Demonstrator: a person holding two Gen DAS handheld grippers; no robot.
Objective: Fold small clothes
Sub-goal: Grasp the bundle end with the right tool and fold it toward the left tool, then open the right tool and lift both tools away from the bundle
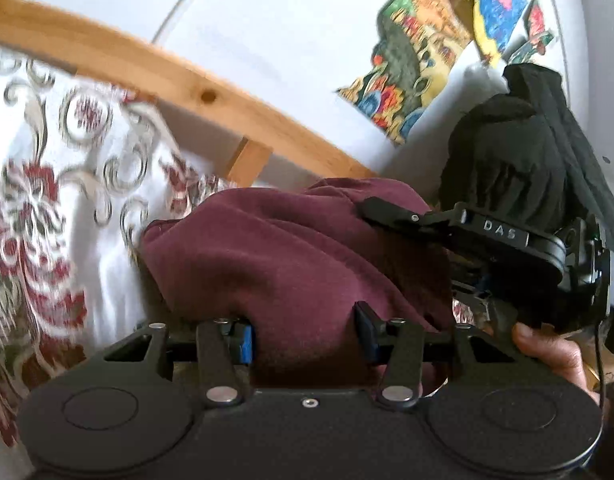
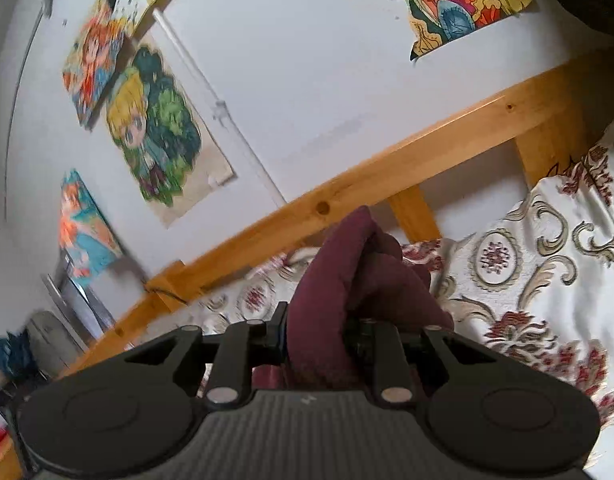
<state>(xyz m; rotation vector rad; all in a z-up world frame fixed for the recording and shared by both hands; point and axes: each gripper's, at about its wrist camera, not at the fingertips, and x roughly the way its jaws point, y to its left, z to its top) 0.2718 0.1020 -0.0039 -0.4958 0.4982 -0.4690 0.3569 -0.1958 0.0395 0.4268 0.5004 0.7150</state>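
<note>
A maroon garment (image 1: pixel 291 256) is bunched up and held off the patterned bedspread (image 1: pixel 47 208). My left gripper (image 1: pixel 305 332) is shut on its near edge, cloth filling the gap between the fingers. The right gripper (image 1: pixel 391 210) shows at the right of the left wrist view, held by a black-gloved hand (image 1: pixel 515 160), with one finger lying on the cloth. In the right wrist view my right gripper (image 2: pixel 317 336) is shut on a thick fold of the same maroon garment (image 2: pixel 347 276), which rises in front of the camera.
A wooden bed rail (image 1: pixel 179 76) runs behind the bedspread, also shown in the right wrist view (image 2: pixel 387 176). Colourful drawings (image 2: pixel 155 128) hang on the white wall. Clutter sits at the far left of the right wrist view (image 2: pixel 35 344).
</note>
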